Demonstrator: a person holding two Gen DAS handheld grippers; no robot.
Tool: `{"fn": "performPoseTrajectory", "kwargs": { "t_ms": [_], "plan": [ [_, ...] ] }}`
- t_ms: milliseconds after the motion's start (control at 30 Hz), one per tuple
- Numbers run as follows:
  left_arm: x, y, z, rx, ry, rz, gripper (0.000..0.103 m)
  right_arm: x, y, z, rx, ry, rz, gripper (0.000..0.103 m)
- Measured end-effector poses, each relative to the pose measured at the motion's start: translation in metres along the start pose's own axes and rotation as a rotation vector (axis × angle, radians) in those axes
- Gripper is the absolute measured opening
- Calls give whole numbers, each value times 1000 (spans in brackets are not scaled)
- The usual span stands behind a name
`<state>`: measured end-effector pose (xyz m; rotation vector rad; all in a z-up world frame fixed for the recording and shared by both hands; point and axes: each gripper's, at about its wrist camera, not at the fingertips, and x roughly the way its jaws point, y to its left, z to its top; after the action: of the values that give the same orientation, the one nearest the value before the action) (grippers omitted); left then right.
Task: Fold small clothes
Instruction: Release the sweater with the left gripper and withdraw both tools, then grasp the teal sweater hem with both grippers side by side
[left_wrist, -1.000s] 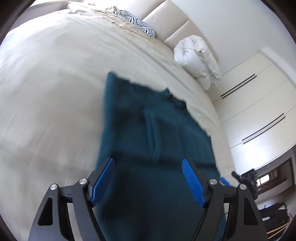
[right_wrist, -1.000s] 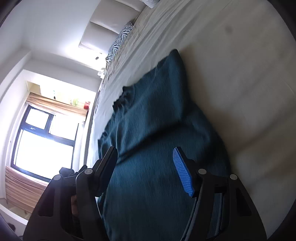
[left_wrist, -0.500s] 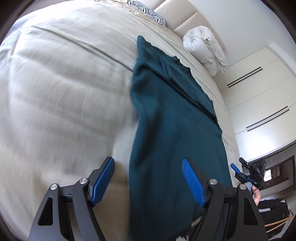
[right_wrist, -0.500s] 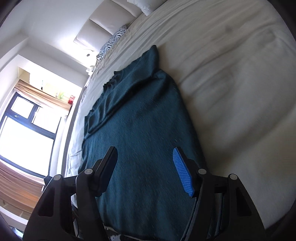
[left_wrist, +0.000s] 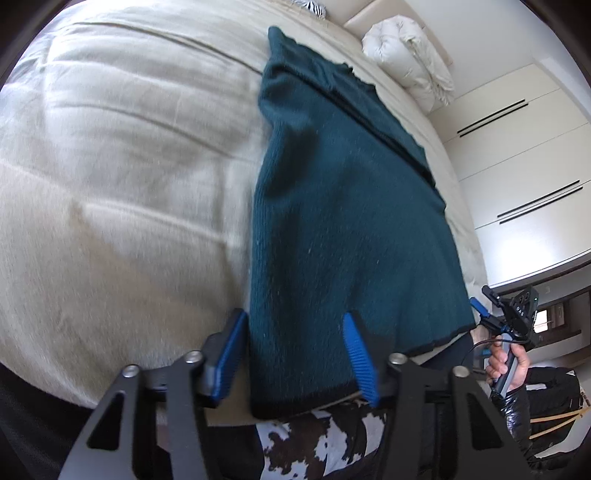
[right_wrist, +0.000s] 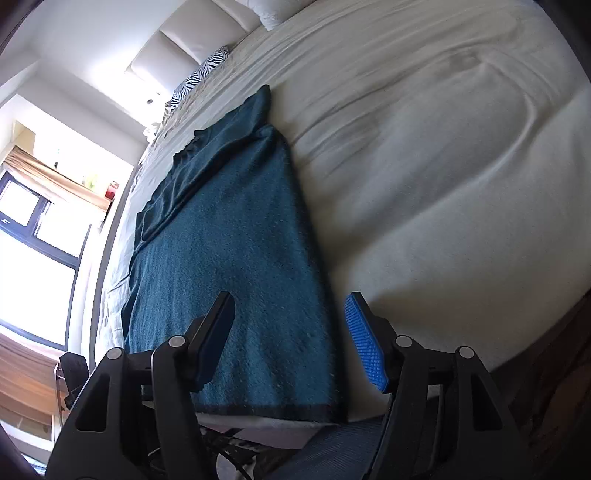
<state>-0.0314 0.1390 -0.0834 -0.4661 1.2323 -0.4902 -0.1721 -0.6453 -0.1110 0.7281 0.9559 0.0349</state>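
Your teal sweater (left_wrist: 343, 221) lies flat, stretched lengthwise on the beige bed (left_wrist: 110, 184), its dark-banded hem right at the near bed edge and sleeves folded across the far end.

Left claw (left_wrist: 293, 354): jaws closing, the hem's left corner sits between them, pads not yet pressing on cloth. Right claw (right_wrist: 291, 339): jaws apart, the hem's right corner between them, nothing clamped.

Risks, as judgement:
- The left claw is closing while the right stays wide. If you lift on one grip only, the hem will skew and the fold comes out crooked.
- The knit looks thick and soft. A shallow pinch may catch only the top layer, so the lower layer drags behind.
- The hem sits at the mattress edge. A claw tip could dig into the bed cover and pull it up with the sweater.
- The bed cover has wrinkles beside the sweater; dragging the cloth over them could bunch it.

Around: white rolled duvet (left_wrist: 410, 55) and zebra-print pillow (right_wrist: 201, 77) near the headboard, well apart from the sweater. Wardrobe doors (left_wrist: 517, 166) to one side, window (right_wrist: 33, 251) to the other. Your cow-print clothing (left_wrist: 325, 443) is just below the hem. Nothing blocks the fold path.
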Motion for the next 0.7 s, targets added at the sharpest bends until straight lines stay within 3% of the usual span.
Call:
{"fn": "performPoseTrajectory", "kwargs": {
  "t_ms": [367,700],
  "plan": [
    [5,-4,-3,1,48,-3,51,-10,-8,-8,-50,90,-63,60],
    [10,-5,-5,-9,87,-18,50,-12,-13,-14,-19,201,-15,56]
  ]
}}
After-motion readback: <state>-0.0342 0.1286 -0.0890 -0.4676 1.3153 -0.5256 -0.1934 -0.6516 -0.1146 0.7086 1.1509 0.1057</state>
